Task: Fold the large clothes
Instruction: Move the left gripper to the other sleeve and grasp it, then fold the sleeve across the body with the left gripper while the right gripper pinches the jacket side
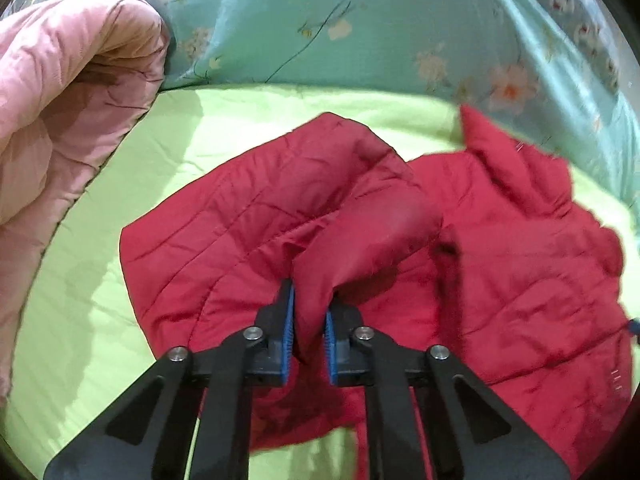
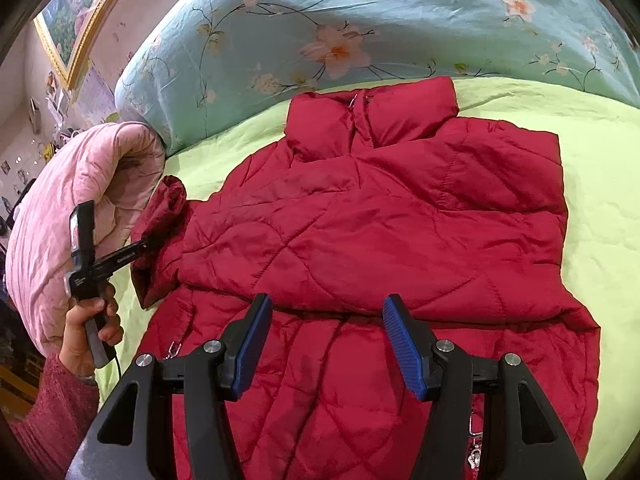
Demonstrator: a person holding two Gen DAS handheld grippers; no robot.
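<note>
- The red jacket (image 2: 380,220) lies spread on the green sheet (image 2: 600,184), collar at the far end, just near the floral quilt (image 2: 320,40).
- The left gripper (image 1: 310,320) pinches a bunched sleeve (image 1: 360,240) at the jacket's left edge, beside the pink quilt (image 1: 68,100).
- The right gripper (image 2: 326,344) hovers over the jacket's near part, fingers spread and holding nothing.
- A hand (image 2: 86,332) grips the left tool's handle.
</note>
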